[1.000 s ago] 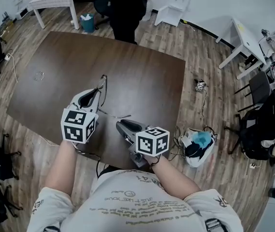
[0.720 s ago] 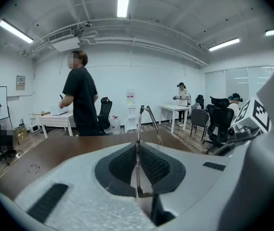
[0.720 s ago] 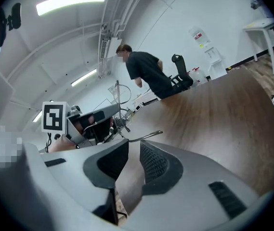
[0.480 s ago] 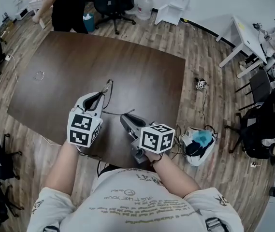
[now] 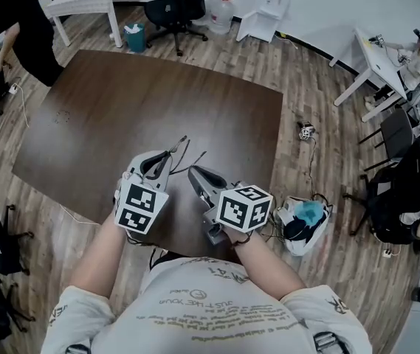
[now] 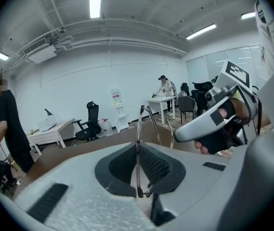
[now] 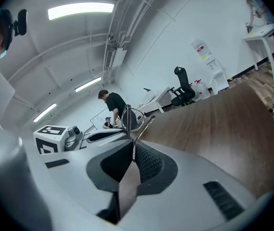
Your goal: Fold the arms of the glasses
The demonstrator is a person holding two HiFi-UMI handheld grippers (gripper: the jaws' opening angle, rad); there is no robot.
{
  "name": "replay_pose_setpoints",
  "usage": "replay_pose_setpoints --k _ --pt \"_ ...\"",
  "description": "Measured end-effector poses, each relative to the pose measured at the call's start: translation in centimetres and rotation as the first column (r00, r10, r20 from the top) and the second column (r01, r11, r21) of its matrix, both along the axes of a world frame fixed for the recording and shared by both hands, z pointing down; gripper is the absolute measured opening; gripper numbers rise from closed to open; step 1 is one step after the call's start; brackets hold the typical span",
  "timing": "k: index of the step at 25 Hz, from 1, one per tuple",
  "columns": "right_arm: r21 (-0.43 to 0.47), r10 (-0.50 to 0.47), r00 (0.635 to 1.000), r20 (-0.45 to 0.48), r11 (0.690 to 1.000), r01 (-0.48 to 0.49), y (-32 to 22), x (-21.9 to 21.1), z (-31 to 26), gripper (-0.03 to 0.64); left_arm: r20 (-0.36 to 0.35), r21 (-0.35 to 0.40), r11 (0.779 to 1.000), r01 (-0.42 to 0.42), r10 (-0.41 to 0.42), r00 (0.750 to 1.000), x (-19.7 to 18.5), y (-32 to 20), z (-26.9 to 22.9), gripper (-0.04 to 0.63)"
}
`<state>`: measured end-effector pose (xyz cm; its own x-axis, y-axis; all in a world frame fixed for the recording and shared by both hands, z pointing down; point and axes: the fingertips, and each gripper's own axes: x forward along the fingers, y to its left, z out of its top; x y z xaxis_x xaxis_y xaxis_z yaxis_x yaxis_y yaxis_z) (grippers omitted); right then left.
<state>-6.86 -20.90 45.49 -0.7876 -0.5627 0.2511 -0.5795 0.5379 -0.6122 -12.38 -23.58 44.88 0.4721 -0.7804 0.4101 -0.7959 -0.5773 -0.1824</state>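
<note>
Left gripper (image 6: 137, 150) pinches the wire glasses (image 6: 137, 126); right gripper (image 7: 133, 150) pinches one arm (image 7: 144, 129). An off-axis fold could bend it or let it slip.

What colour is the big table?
Dark brown, with a wood look. The table shows best in the head view.

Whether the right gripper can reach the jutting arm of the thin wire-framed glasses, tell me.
Probably yes. The left gripper has its fingers shut on the thin wire-framed glasses; their free arm juts toward the right gripper, whose fingers are shut, with nothing between.
</note>
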Motion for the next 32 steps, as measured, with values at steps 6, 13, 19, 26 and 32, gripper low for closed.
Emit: replay_pose_setpoints --k 6,13,19,26,32 --pt "0.032 0.004 1.0 -0.008 0.999 -0.004 -0.4 -0.1 -0.8 0.02 0.024 -0.016 0.999 -0.045 0.045 0.999 1.4 0.9 1.1 0.032" --pt "0.034 0.02 1.0 -0.011 0.999 -0.02 -0.6 -0.3 -1.1 0.017 0.03 -0.024 0.997 -0.073 0.074 0.997 1.9 1.3 1.3 0.032" --pt "0.056 0.05 0.997 -0.055 0.997 -0.047 -1.0 -0.2 -0.4 0.033 0.027 -0.039 0.998 -0.05 0.051 0.998 1.5 0.9 1.9 0.032" --pt "0.082 0.079 0.993 -0.087 0.994 -0.072 -0.7 0.4 0.0 0.024 0.132 -0.033 0.998 0.058 -0.053 0.99 -1.8 -0.3 4.1 0.032" --pt "0.163 0.126 0.973 -0.196 0.982 -0.094 -0.7 0.6 -0.1 0.014 0.353 0.038 0.989 0.143 -0.147 0.924 -6.6 -2.0 7.7 0.032"
